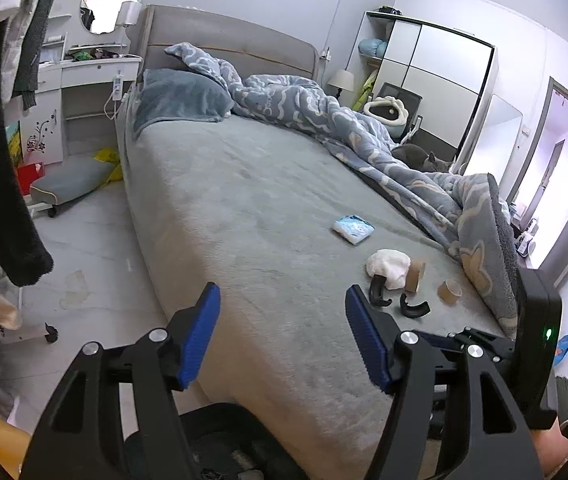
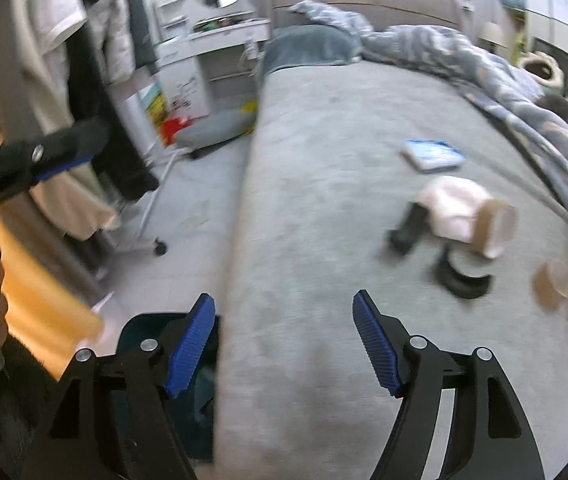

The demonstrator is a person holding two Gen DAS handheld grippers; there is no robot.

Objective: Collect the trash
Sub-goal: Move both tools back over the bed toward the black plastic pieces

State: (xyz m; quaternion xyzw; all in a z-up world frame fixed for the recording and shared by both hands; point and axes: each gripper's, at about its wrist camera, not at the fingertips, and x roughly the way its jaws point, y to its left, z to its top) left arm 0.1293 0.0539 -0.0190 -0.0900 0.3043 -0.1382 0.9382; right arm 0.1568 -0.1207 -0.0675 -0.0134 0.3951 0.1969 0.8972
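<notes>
Trash lies on the grey bed (image 1: 268, 208): a crumpled white tissue wad (image 1: 388, 267), two cardboard roll cores (image 1: 415, 276) (image 1: 449, 292), two curved black plastic pieces (image 1: 377, 292) (image 1: 413, 307) and a blue-white packet (image 1: 353, 229). My left gripper (image 1: 280, 336) is open and empty above the bed's near edge. My right gripper (image 2: 284, 340) is open and empty, short of the tissue wad (image 2: 453, 206), a roll core (image 2: 495, 228), a black piece (image 2: 463, 278) and the packet (image 2: 433, 154). A dark bin (image 2: 156, 344) sits below at the bedside.
A rumpled blue duvet (image 1: 363, 128) covers the bed's right side, with a grey cat (image 1: 419, 156) beside it. A clothes rack with hanging garments (image 1: 0, 152) stands left. A white desk (image 1: 84, 92), a low cushion stool (image 1: 72, 180) and a wardrobe (image 1: 435, 76) line the walls.
</notes>
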